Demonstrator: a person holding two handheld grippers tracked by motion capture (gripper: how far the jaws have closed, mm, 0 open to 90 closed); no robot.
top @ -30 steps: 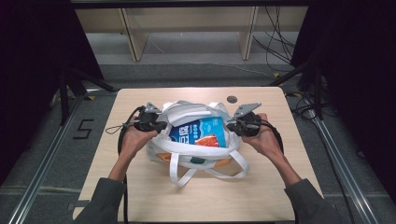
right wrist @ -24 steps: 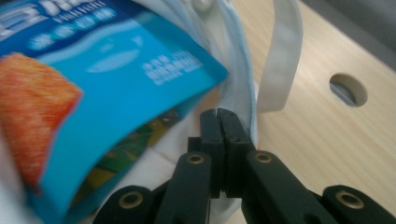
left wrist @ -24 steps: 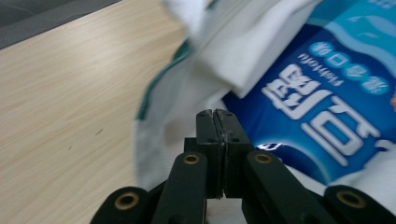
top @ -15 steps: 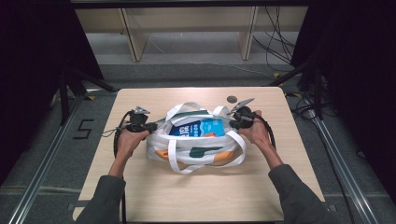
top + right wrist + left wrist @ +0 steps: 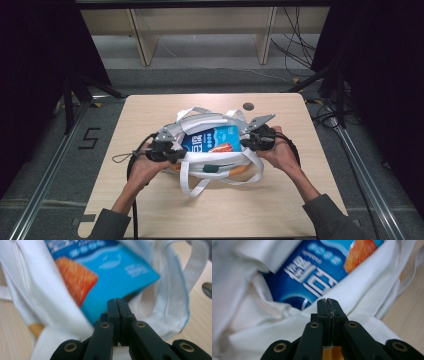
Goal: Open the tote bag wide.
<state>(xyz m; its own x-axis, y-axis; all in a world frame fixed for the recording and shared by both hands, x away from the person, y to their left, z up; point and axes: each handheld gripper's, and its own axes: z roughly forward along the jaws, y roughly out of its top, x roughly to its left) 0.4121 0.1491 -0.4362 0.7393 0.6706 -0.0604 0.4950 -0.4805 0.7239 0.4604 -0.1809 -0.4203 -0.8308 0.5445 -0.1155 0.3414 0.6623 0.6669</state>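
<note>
**benchrat:** so what's the setup here? start with the big stuff.

**tote_watcher:** Biggest thing is the light wooden table [image 5: 150, 210], with a person's forearms coming in from the near edge. Sitting about mid-table is a white tote bag [image 5: 220, 162], mouth open upward, its long straps flopped out, one loop on the near side and a couple toward the far side. There's some orange showing low at the bag's near side, can't tell what that is.

**benchrat:** anything in it?

**tote_watcher:** Yep, a blue snack packet [image 5: 212, 140] lying in the open mouth, white lettering and an orange food picture on it. From the left gripper view you see it [image 5: 312, 272] tucked under a fold of the bag cloth [image 5: 367, 287].

**benchrat:** and the claws?

**tote_watcher:** Left gripper [image 5: 172, 155] is at the bag's left end, jaws pinched together on the bag's edge; up close [image 5: 328, 301] white cloth shows right at the closed tips. Right gripper [image 5: 248, 143] is doing the same at the right end, jaws clamped tight on the rim [image 5: 117, 301].

**benchrat:** smallest thing?

**tote_watcher:** A little round dark disc [image 5: 248, 106] in the tabletop, just beyond the bag.
</note>
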